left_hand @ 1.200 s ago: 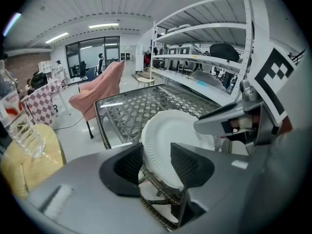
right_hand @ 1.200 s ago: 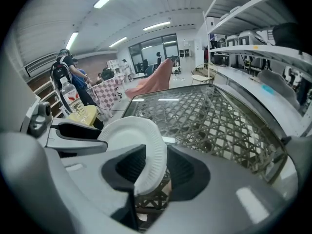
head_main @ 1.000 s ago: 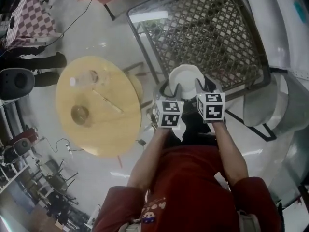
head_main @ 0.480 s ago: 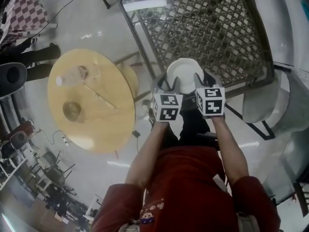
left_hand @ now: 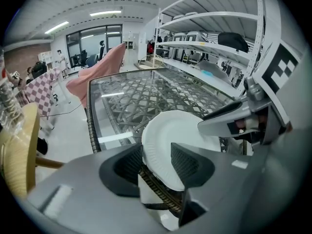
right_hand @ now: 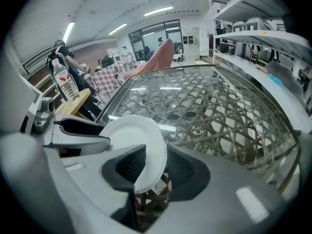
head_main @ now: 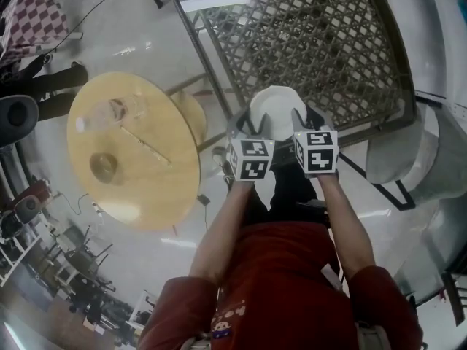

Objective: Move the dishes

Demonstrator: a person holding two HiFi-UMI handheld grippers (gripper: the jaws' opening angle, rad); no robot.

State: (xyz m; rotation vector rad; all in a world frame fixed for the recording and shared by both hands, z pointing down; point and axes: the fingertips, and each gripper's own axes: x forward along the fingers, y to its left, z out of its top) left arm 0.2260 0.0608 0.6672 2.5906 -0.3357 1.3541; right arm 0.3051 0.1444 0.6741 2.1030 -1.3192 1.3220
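A white paper plate (head_main: 276, 110) hangs over the near edge of the glass-topped lattice table (head_main: 321, 42); both grippers hold it. My left gripper (head_main: 248, 128) is shut on the plate's left rim, and my right gripper (head_main: 303, 124) is shut on its right rim. In the left gripper view the plate (left_hand: 168, 140) stands tilted between that gripper's (left_hand: 156, 162) dark ribbed pads, with the other gripper's jaw behind it. The right gripper view shows the plate (right_hand: 139, 145) edge-on between that gripper's (right_hand: 157, 167) pads.
A round wooden table (head_main: 146, 188) stands at the left with a plastic bottle (head_main: 109, 112), a small bowl (head_main: 103, 166) and a thin stick. A white chair (head_main: 408, 152) is at the right. Shelves (left_hand: 209, 38) and a pink draped cloth (left_hand: 100, 69) lie beyond the glass table.
Both grippers have sunk a little with the plate held between them. The round wooden table has slid left in the head view.
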